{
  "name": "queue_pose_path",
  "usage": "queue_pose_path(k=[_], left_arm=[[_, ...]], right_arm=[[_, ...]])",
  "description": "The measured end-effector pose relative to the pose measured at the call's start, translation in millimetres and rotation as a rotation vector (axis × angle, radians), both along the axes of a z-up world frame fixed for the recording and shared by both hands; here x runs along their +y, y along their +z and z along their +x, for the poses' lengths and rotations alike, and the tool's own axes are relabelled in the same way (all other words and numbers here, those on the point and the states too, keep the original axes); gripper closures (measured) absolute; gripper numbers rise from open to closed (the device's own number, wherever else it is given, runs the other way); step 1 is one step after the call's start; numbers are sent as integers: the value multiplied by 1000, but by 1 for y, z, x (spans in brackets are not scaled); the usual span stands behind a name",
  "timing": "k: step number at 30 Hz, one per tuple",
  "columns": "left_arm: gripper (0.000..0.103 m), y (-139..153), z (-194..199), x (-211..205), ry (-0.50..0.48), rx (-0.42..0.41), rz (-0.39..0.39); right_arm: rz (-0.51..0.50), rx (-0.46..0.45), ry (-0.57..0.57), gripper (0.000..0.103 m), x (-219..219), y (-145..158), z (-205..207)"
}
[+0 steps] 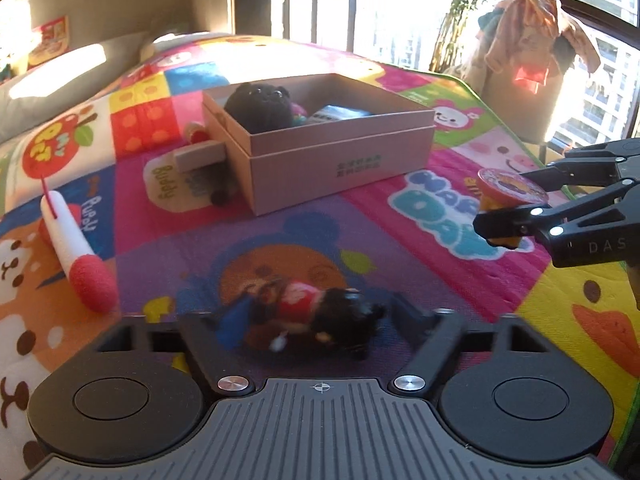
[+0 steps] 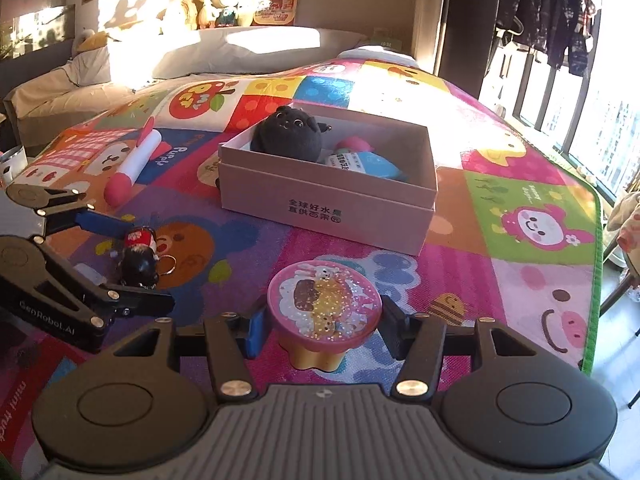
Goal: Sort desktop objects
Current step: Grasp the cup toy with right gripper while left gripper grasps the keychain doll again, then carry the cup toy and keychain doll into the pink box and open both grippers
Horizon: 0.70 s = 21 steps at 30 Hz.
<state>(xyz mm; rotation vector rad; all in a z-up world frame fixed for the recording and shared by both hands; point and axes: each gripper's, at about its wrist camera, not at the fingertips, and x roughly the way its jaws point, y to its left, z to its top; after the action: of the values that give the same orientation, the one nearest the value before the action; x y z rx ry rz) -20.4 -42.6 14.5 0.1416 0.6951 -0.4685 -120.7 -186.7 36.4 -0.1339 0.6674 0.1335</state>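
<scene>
On the colourful play mat [image 2: 520,168], the right gripper [image 2: 320,330] is clamped on a pink-lidded jelly cup [image 2: 323,307], its fingers pressed against the cup's sides near the camera. The left gripper [image 1: 308,320] straddles a small doll keychain [image 1: 316,314] lying on the mat; its fingers stand apart on either side, and the blurred view leaves it unclear whether the pads touch the doll. Farther off sits an open pink cardboard box [image 2: 332,208] holding a black plush toy [image 2: 286,132] and a blue packet [image 2: 360,164]. A white tube with a red end [image 1: 76,248] lies at the far left of the mat, well apart from the box.
</scene>
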Motion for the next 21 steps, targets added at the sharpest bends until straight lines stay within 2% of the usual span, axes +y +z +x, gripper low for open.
queue_pose_path(k=[4,10,13,17,21], left_arm=[[26,-3,0,-9,33,-13,26],[26,-1,-16,-21,5,-32,62],[26,5,-31,-24,-1,-40,55],[26,23,-46,-31,-34,-90,18],[26,49,-24,-45,-36,-183,-9]], right_arm=[[29,13,-2,48,-3,2,-1],[50,17,-11,48,-7,13,-12],[77,17,-25,48,-15,23,-19],[153,36,-13,48,-29,40,-26],[153,-19,8,48,-33,67,-25]])
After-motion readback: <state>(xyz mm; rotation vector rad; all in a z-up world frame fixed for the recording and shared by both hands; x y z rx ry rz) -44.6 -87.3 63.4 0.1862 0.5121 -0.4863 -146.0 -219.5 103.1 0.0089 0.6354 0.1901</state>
